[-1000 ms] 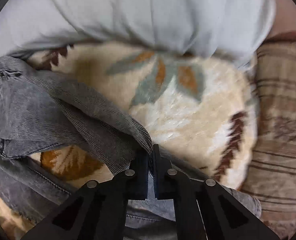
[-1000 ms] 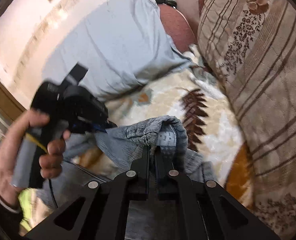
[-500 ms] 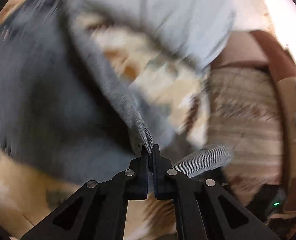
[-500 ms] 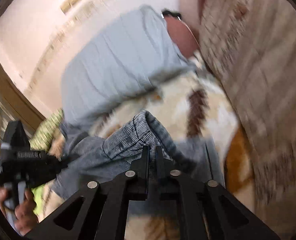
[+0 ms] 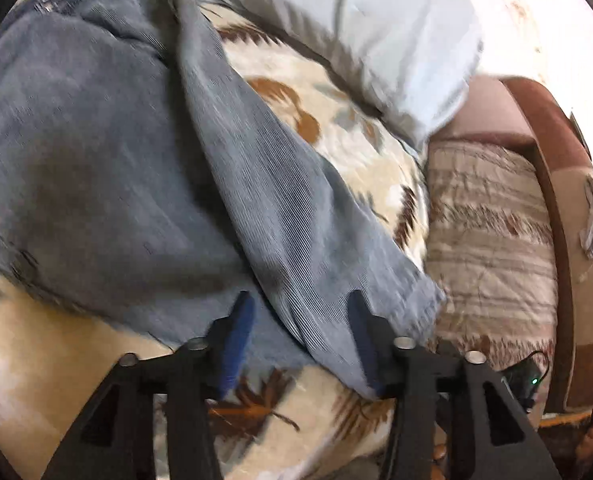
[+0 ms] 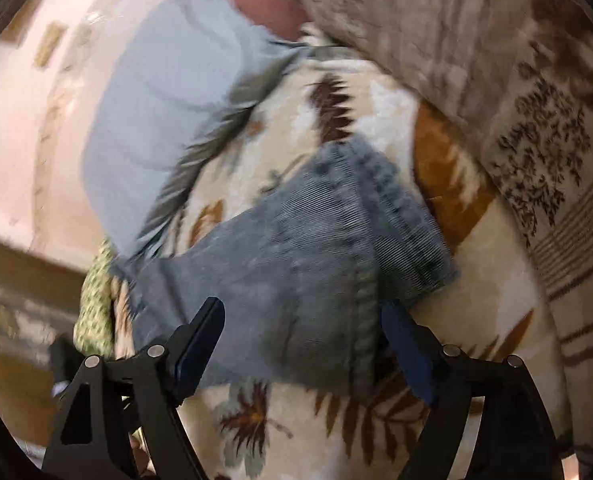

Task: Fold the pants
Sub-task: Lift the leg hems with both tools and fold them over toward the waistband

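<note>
The grey-blue corduroy pants (image 5: 108, 168) lie spread on a cream leaf-patterned blanket (image 5: 324, 92). In the left wrist view one leg runs diagonally down to its hem (image 5: 408, 304), lying over the other part. My left gripper (image 5: 300, 312) is open, its fingers on either side of that leg's end. In the right wrist view the pants (image 6: 296, 280) lie with a stitched hem (image 6: 400, 200) at the upper right. My right gripper (image 6: 300, 316) is open and empty, just in front of the cloth's near edge.
A pale blue pillow (image 5: 376, 32) lies at the far side of the blanket; it also shows in the right wrist view (image 6: 160, 92). A beige striped cushion (image 5: 488, 232) borders the blanket on the right. A brown wooden frame (image 5: 552, 160) stands beyond it. A green patterned cloth (image 6: 96, 300) lies at left.
Both grippers were shut on pants cloth and carried it across the blanket. Now both are open and the cloth lies flat on the blanket.
</note>
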Motion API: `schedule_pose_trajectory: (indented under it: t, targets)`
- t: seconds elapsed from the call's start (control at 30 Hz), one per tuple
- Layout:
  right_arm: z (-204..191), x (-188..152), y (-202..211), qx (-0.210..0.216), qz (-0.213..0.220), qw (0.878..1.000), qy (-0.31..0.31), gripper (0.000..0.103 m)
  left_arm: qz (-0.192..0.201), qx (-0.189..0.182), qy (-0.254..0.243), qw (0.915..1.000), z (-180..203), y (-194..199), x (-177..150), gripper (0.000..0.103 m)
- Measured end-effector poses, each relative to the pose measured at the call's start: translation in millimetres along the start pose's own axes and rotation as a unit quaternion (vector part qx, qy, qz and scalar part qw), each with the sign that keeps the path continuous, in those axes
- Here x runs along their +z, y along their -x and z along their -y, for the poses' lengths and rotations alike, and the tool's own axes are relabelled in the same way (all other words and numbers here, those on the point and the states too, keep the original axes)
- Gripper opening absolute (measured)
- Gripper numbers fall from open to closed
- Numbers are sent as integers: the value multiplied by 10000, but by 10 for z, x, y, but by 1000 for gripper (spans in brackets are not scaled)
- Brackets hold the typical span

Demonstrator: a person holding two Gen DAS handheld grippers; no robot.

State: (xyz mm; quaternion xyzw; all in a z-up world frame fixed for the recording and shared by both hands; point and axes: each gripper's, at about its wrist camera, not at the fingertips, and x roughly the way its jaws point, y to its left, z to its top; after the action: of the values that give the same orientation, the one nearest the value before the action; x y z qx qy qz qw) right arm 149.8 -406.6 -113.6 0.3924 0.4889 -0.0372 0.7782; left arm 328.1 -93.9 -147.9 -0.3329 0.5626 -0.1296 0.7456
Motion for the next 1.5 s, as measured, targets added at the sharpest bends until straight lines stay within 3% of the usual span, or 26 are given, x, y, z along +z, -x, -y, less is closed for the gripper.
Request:
schedule_pose_trajectory:
  t: [0.07, 0.13, 0.2, 0.23, 0.27, 0.3, 0.4, 0.5, 0.63, 0.73, 0.9, 0.97, 1.1, 1.17, 1.2, 1.23, 1.3, 1.33, 1.4, 1.5]
  targets:
    - [35, 54, -126, -304, -42, 9995, -42, 77, 54, 214, 19, 9998, -71, 15, 187, 53]
    - [50, 93, -269, -539, -162, 9983, 117, 64, 26, 479, -37, 9988, -108, -41, 418, 53]
    - [55, 117, -395, -695, -315, 9968, 246, 34, -44, 660, -80, 9978, -47, -137, 552, 49]
    - [38, 102, -418, -804, -348, 9955, 372, 25, -72, 806, -178, 9966, -27, -199, 628, 25]
    - [9, 91, -423, -1164, -282, 9913, 539, 9, -150, 956, -239, 9950, -16, -248, 675, 9]
    - [2, 90, -421, -1221, -270, 9906, 549, 8, -214, 1080, -284, 9935, 64, -367, 679, 2]
    - [-76, 135, -254, -1020, -75, 9924, 682, 6, 295, 759, -376, 9960, 195, -97, 600, 2]
    - [-225, 306, -51, -897, 165, 9911, 973, 6, 752, 161, -387, 9963, 329, 313, 445, 2]
    - [-392, 534, 189, -871, 506, 9867, 1275, 5, 886, -295, -305, 9952, 335, 578, 157, 2]
    - [-414, 599, 265, -1023, 642, 9826, 1414, 5, 890, -306, -427, 9946, 283, 565, -61, 2]
    - [-69, 544, -78, -1439, 261, 9819, 1208, 6, 485, -102, -267, 9984, -29, 308, -306, 2]
    - [73, 507, -269, -1549, 101, 9819, 1088, 6, 451, 148, -386, 9981, -85, 188, -355, 2]
    - [162, 482, -441, -1735, 19, 9783, 1129, 7, 347, 444, -463, 9973, -104, -135, -342, 3]
    - [114, 479, -413, -1839, 46, 9757, 1193, 12, 88, 378, -327, 9987, -160, -267, -321, 5]
    - [55, 459, -346, -1886, 165, 9741, 1234, 17, -23, 287, -260, 9992, -185, -263, -315, 11]
    - [-4, 428, -254, -1913, 314, 9728, 1266, 26, -72, 181, -217, 9996, -202, -164, -320, 23]
    - [-194, 254, 67, -1701, 818, 9725, 1362, 79, -19, -39, -242, 9997, -230, -25, -317, 43]
    - [-304, 141, 210, -1503, 1032, 9730, 1415, 85, 46, -158, -284, 9995, -248, 117, -319, 49]
    - [-575, -134, 390, -987, 1165, 9735, 1702, 85, 202, -312, -314, 9988, -344, 430, -319, 49]
    - [-1039, -525, 234, -277, 678, 9708, 2284, 85, 601, -61, -36, 9982, -704, 945, -222, 55]
